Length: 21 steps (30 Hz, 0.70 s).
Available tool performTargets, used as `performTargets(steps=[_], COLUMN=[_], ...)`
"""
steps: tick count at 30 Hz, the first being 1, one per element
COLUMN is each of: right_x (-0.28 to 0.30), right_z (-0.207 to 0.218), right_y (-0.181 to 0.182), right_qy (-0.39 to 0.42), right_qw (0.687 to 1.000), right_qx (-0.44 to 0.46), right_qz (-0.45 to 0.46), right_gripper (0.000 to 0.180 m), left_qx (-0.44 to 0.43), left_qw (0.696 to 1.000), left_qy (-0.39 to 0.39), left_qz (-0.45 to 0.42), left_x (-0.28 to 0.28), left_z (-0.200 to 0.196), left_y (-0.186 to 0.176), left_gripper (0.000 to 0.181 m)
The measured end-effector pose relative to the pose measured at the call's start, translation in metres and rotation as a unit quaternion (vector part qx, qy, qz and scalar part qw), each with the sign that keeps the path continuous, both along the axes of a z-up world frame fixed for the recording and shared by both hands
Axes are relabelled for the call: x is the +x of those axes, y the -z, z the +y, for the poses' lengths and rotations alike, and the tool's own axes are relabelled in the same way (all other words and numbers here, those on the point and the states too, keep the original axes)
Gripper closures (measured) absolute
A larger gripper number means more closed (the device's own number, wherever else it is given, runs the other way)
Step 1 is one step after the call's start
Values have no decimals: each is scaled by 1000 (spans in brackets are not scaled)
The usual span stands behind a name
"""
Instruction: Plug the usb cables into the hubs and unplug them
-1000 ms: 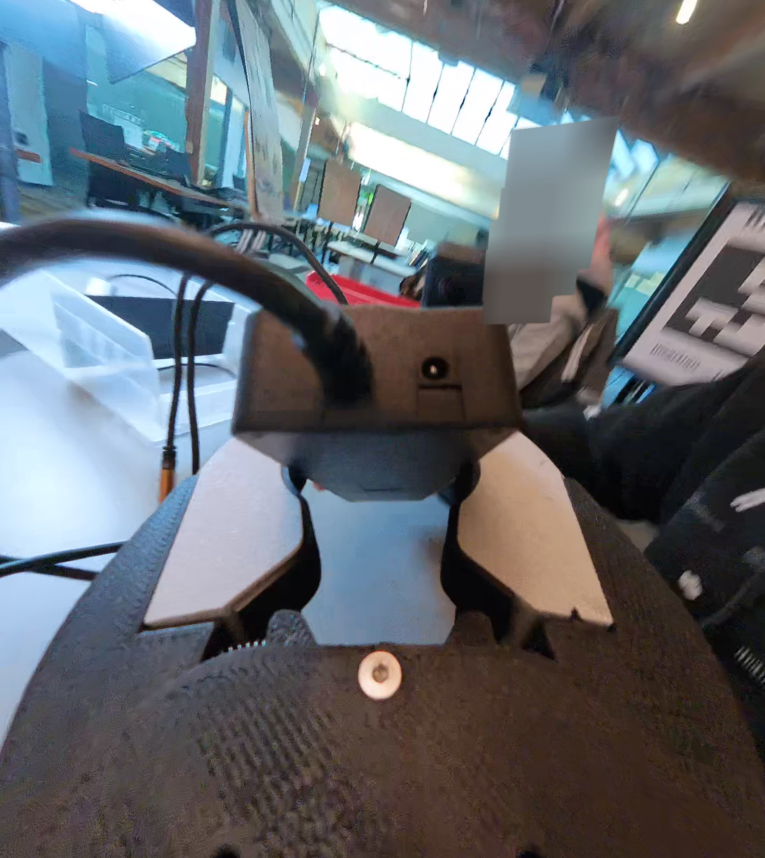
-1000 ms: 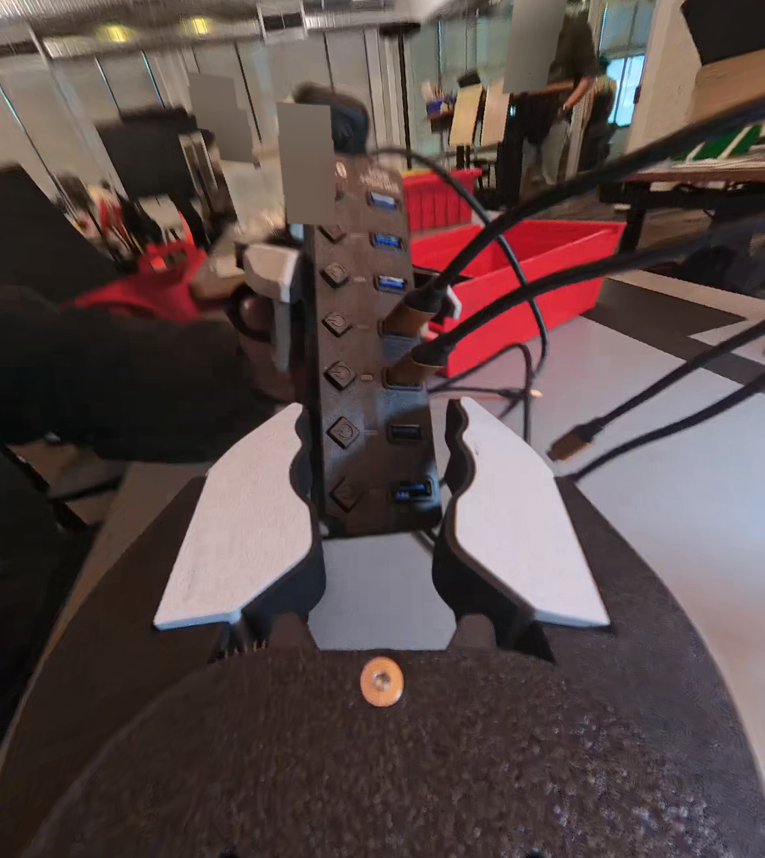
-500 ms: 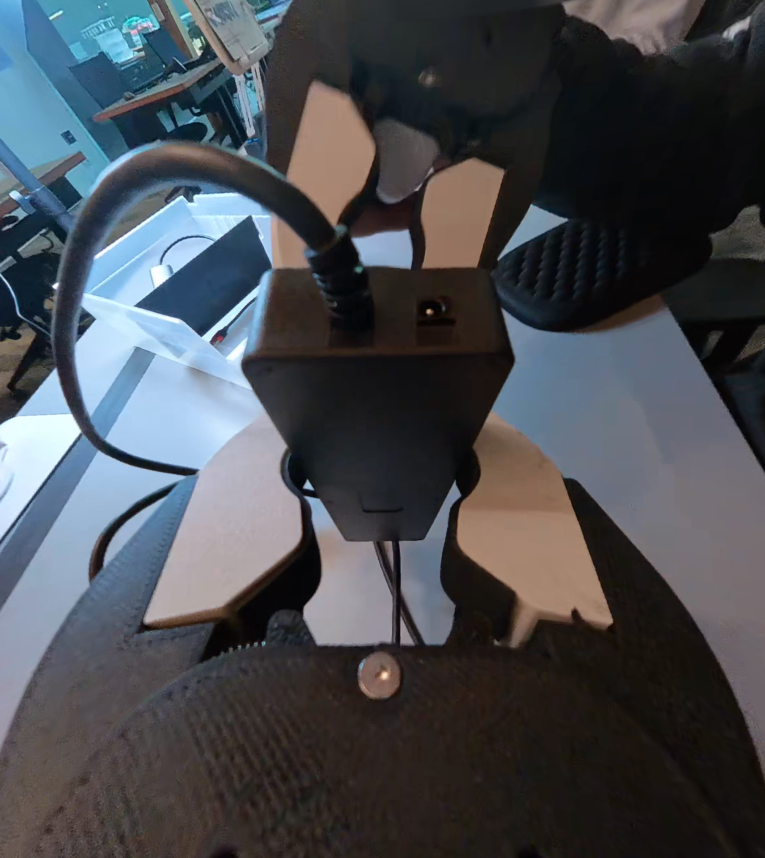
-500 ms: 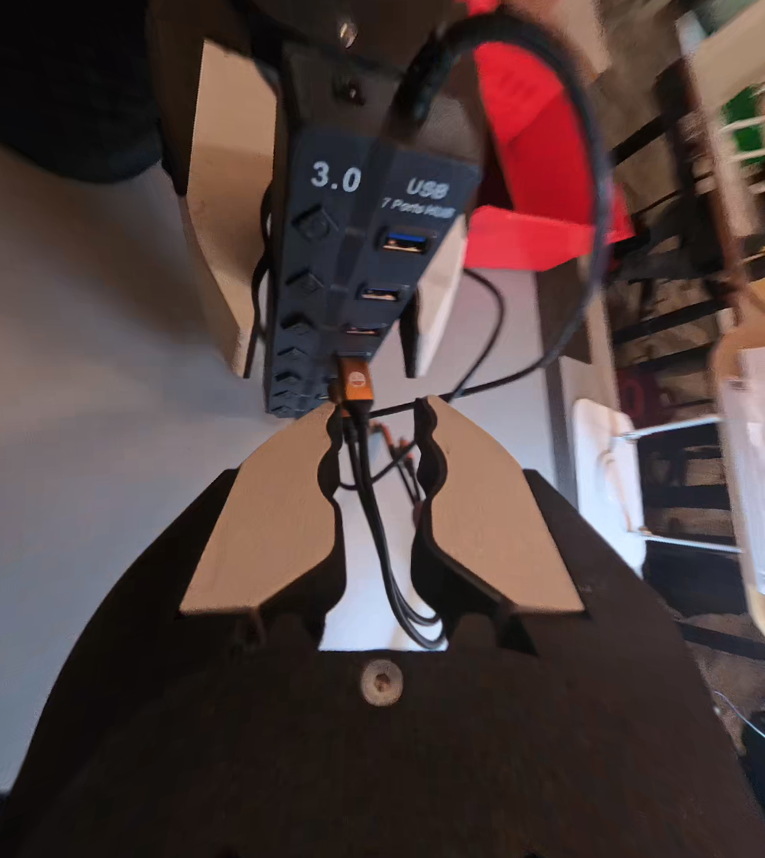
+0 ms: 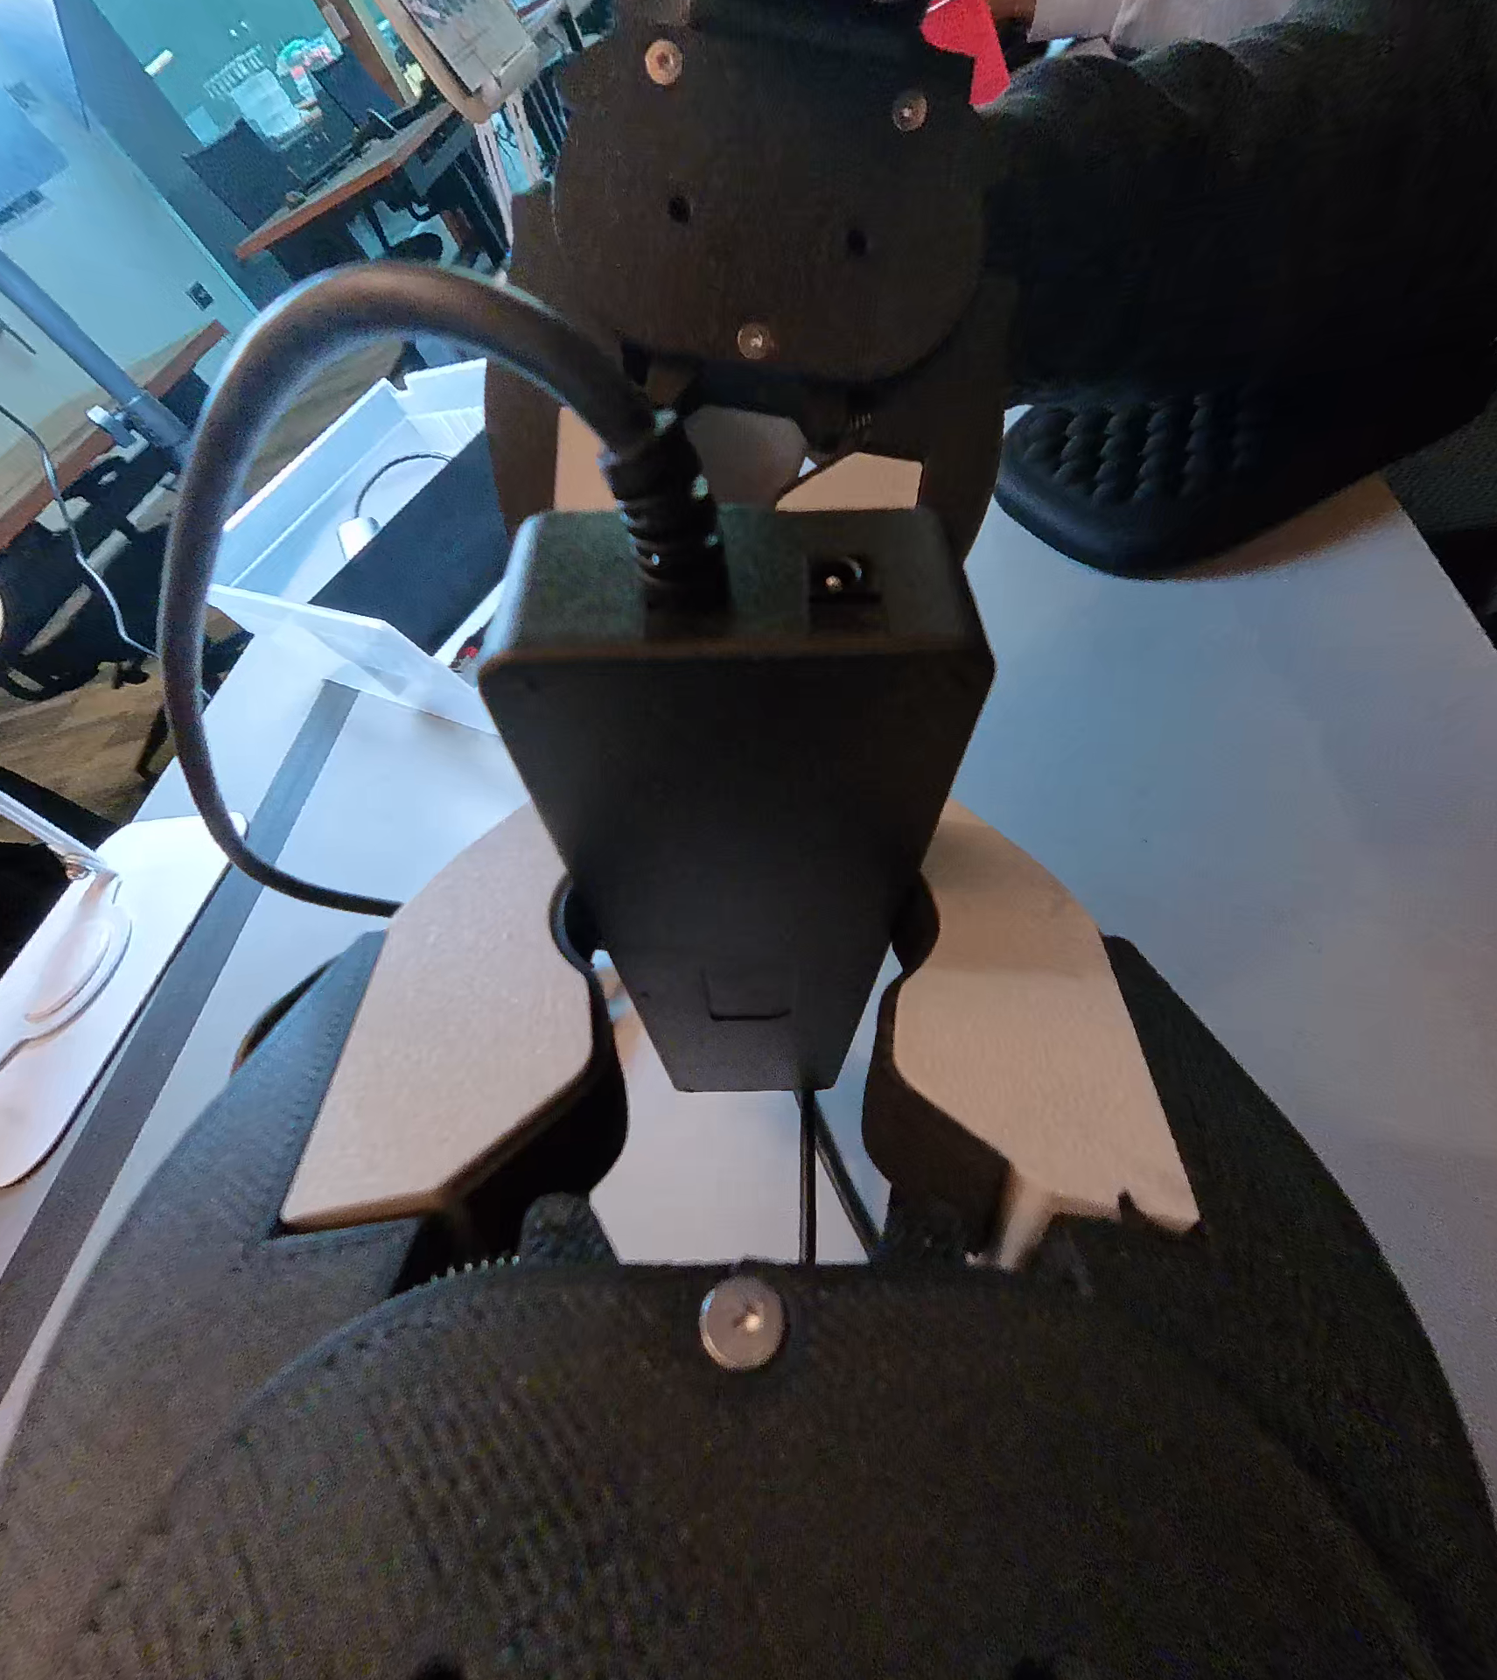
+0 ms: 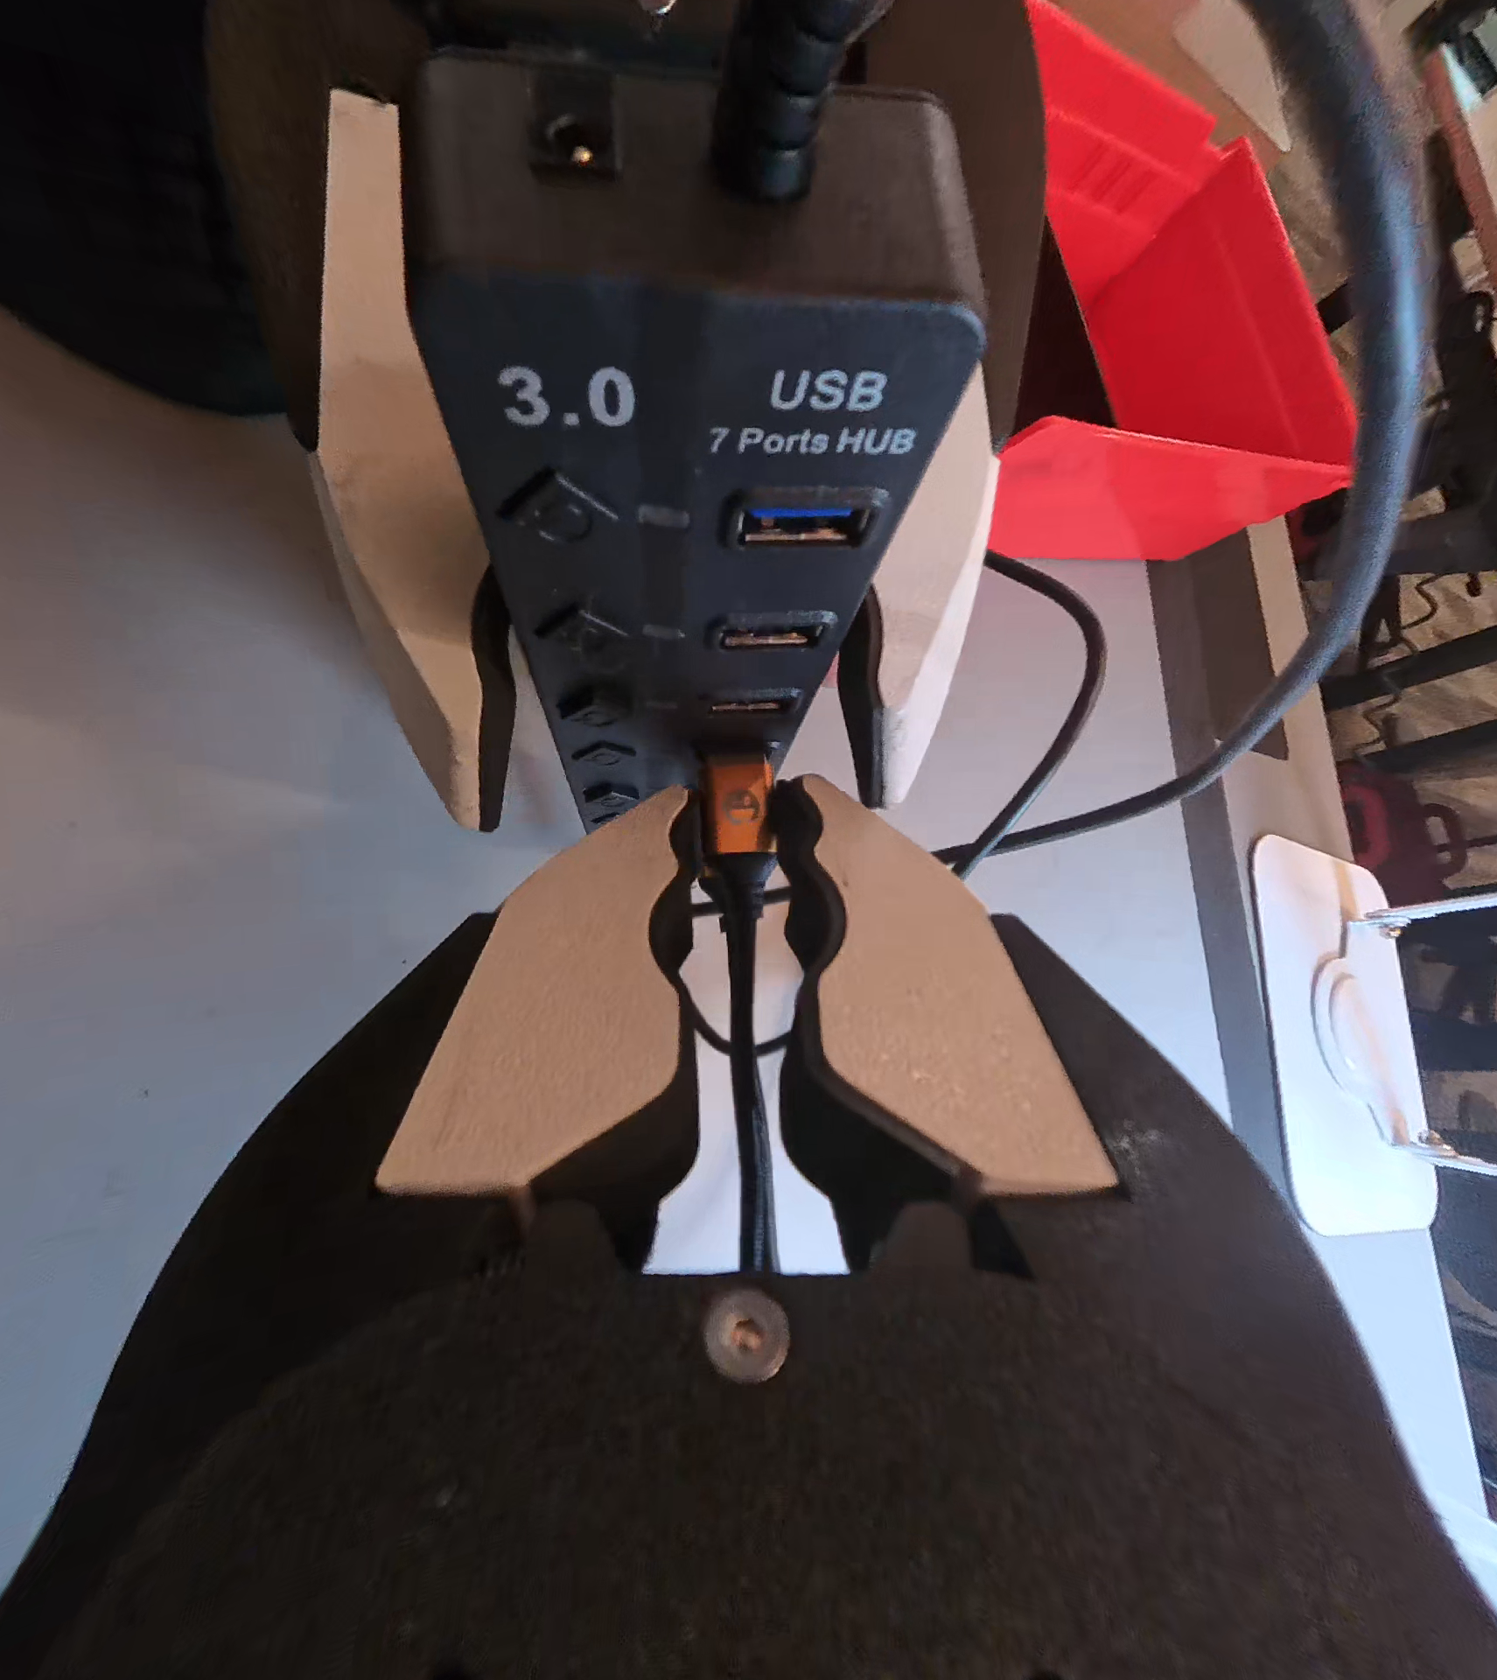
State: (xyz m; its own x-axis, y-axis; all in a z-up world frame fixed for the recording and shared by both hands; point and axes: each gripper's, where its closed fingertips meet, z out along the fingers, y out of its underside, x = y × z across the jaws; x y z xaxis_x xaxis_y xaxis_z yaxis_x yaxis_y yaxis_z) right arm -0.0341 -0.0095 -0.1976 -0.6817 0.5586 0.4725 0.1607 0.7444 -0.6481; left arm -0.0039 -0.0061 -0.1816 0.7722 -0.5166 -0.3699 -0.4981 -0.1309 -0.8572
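Note:
My left gripper (image 5: pixel 744 918) is shut on a black USB hub (image 5: pixel 740 773), both pads pressed against its narrow sides, holding it above the white table (image 5: pixel 1226 818). In the right wrist view the hub (image 6: pixel 699 436) faces me with its row of ports, and the left gripper's fingers (image 6: pixel 381 545) flank it. My right gripper (image 6: pixel 735 809) is shut on an orange USB plug (image 6: pixel 733 818) seated in a port low on the hub. Its thin black cable (image 6: pixel 749 1091) runs back between my fingers. The right gripper also shows beyond the hub in the left wrist view (image 5: pixel 772 209).
The hub's thick black lead (image 5: pixel 208 591) loops left and also arcs at the right (image 6: pixel 1363 364). Red bins (image 6: pixel 1181 364) stand behind the hub. A white stand base (image 6: pixel 1326 1027) sits at the table's right edge. A clear container (image 5: pixel 344 636) and a black chair (image 5: pixel 1135 473) lie beyond. Less than 4 cm separates the two grippers' tips.
Both grippers tilted down toward the table and drew together. The right gripper's jaws closed from wide open onto the orange plug. The hub stayed in the left grasp.

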Motion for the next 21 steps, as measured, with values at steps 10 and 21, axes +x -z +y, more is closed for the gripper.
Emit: performTargets(steps=[10,21], right_x=[3,-7], right_z=[-1,69], right_y=[-15,-37], right_qy=[-15,94], right_qw=[998,992], right_qx=[10,11], right_qz=[52,89], right_gripper=[164,164], left_qx=[14,-19], left_qw=[1000,985], left_qy=[-21,-147], left_qz=[-5,83], left_x=[-4,-72], left_z=[9,2], left_y=[8,16], left_gripper=[116,116])
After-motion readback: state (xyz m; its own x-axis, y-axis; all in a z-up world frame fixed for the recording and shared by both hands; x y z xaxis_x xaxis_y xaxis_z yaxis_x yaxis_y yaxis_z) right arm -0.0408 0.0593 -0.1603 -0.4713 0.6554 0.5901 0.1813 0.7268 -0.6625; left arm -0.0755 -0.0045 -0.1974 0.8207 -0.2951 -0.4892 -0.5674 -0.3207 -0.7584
